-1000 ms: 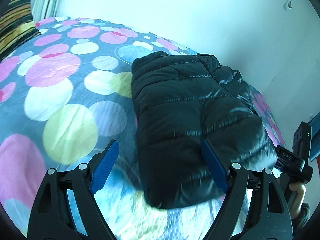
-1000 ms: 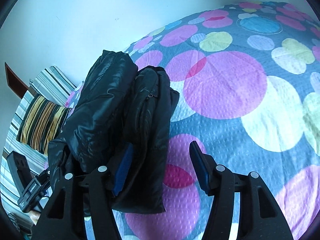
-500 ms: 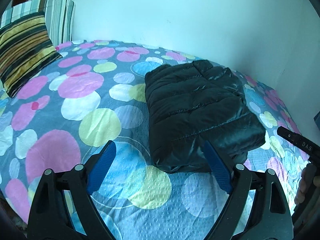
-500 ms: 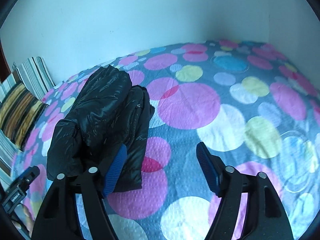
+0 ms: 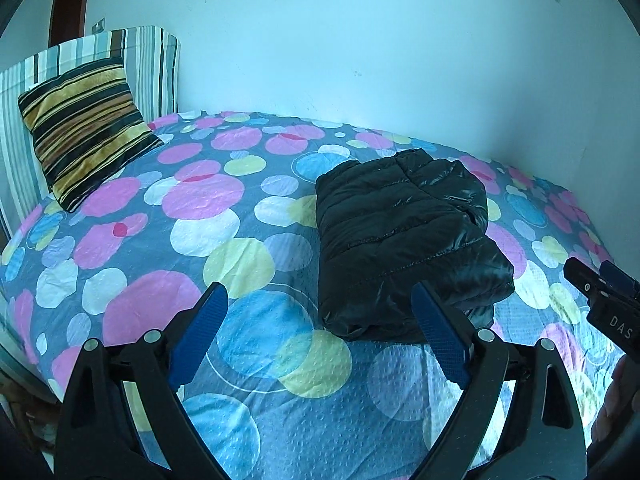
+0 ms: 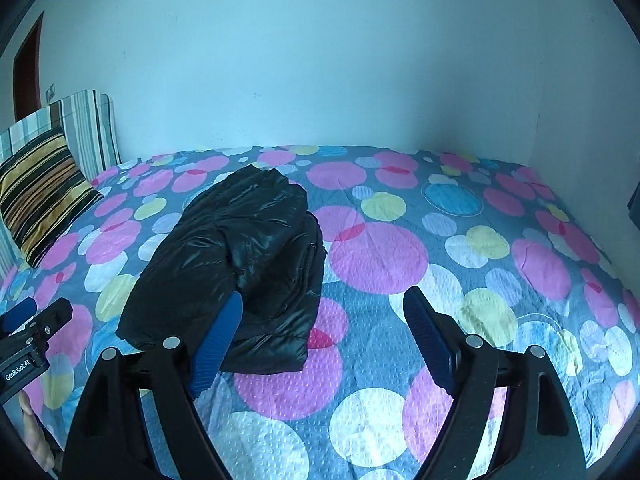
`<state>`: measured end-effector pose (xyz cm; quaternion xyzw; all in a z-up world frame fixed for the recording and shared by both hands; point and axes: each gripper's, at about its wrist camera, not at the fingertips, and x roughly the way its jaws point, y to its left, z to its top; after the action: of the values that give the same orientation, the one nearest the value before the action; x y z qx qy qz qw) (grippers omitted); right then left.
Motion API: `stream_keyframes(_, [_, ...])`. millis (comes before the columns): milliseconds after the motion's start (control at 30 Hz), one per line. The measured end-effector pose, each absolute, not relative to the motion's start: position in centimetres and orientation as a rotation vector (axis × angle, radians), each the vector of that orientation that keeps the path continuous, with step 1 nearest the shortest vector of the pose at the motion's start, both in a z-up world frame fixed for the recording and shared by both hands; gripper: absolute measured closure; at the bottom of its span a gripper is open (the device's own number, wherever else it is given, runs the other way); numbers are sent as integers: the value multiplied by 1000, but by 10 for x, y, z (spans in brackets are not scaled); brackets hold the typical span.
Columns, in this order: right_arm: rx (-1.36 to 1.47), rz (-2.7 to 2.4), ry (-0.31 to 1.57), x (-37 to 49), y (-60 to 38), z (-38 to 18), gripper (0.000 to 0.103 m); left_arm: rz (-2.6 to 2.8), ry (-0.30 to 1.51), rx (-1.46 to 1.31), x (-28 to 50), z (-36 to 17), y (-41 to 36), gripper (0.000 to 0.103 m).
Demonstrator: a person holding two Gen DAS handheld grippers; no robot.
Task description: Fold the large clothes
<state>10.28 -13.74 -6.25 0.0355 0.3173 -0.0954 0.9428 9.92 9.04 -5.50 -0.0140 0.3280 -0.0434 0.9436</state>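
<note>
Pillow [image 5: 82, 128]: bed's [image 5: 168, 240] left end, vs. headboard. Jacket [image 5: 400, 240]: black, folded, mid-bed nr wall side. L gripper [image 5: 318, 338]: jaws wide, nothing held, above near edge. R gripper [image 6: 322, 338]: jaws wide, nothing held.

Black jacket [image 5: 396, 240]; polka-dot bedspread [image 5: 208, 248]

One folded black jacket [image 5: 400, 240] and one striped cushion [image 5: 84, 128] lie on one dotted bedspread [image 5: 224, 264]; two grippers.
</note>
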Motion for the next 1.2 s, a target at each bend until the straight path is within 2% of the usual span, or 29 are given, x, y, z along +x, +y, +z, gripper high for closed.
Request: stream_keyframes(1200, [71,-177,629,88,-127,-60,22,-61,629,31,77,-53,73,9])
